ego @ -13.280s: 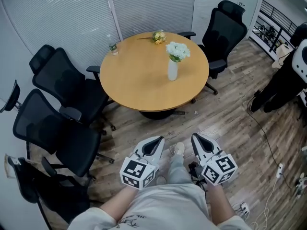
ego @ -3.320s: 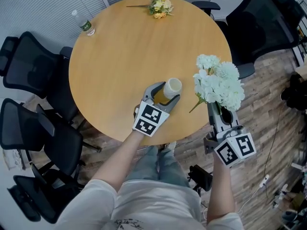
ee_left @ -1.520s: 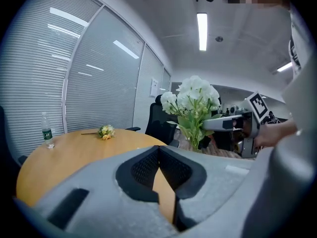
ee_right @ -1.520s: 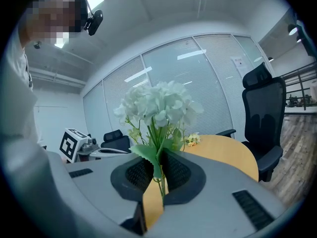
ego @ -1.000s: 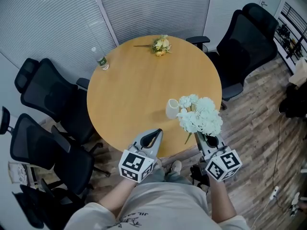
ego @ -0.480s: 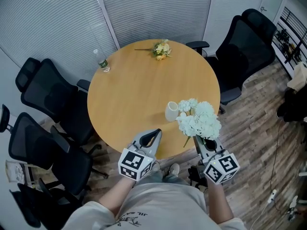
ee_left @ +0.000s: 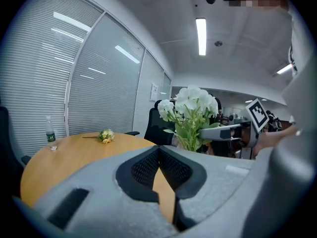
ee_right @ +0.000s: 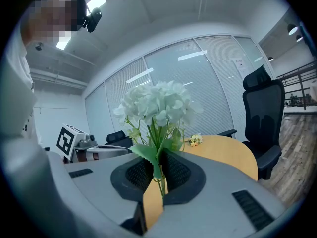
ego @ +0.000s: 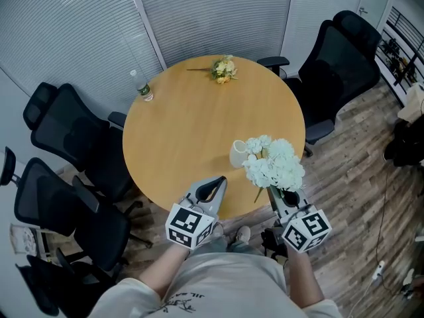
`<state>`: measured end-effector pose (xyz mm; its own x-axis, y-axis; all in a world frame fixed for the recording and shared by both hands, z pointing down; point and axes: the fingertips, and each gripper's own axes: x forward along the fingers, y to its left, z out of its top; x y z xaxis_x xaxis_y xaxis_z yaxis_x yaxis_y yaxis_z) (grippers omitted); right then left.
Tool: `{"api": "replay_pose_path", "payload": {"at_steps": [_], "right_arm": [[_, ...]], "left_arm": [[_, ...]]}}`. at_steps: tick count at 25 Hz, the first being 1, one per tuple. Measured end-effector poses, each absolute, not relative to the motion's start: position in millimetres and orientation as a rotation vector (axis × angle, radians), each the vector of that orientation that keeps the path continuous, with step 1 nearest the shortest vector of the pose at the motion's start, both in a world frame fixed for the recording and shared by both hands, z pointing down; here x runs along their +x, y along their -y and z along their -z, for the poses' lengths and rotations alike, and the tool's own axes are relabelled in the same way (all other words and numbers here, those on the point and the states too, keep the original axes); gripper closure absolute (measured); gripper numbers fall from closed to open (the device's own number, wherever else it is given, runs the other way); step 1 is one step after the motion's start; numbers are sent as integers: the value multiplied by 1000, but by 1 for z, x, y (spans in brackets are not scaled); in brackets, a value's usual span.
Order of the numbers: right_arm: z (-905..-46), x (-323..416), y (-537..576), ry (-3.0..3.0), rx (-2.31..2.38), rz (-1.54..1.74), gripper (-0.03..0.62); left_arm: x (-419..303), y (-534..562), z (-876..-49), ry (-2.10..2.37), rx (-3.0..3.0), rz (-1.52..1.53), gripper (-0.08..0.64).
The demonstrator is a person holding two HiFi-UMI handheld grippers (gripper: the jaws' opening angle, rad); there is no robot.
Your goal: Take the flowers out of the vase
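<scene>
Flowers (ego: 275,164), where were they at that point? Couldn't work it out from the top-down shot.

Reply: out of the vase (ego: 237,154), lol. The right gripper (ego: 281,192) had the green stems pinched between its jaws, and the white blooms stood up above it. Its own view showed the stems and one leaf running straight down through the dark pads, so that one was clenched on the bunch. From above, the blooms sat just right of the vase and overlapped its edge. Touching or not, couldn't tell.

OP: and the vase itself?

Reply: it stood upright on the round wooden counter (ego: 192,131), toward the near right side, with nothing in its mouth.

OP: what about the other hand?

Reply: the left gripper (ego: 213,183) hung over the near rim of the counter, left of the flowers. Its jaws were pressed together with nothing between them, and only the counter's wood showed through the slit lower down.

OP: anything else lying around?

Reply: a small yellow bouquet (ego: 223,67) lay at the far edge, and a plastic bottle (ego: 144,89) stood at the far left edge. Black office chairs (ego: 73,134) were around the counter.
</scene>
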<state>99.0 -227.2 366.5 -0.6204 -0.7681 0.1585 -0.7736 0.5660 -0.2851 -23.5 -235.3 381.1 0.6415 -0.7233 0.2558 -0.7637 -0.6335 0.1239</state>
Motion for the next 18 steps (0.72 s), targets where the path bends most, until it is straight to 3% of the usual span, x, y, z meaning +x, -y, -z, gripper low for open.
{"api": "replay_pose_path", "payload": {"at_steps": [18], "right_arm": [[-363,103,229,2768,1372,-511,561]], "left_arm": [[-18,236,-379,1195,2652,-270,551]]}}
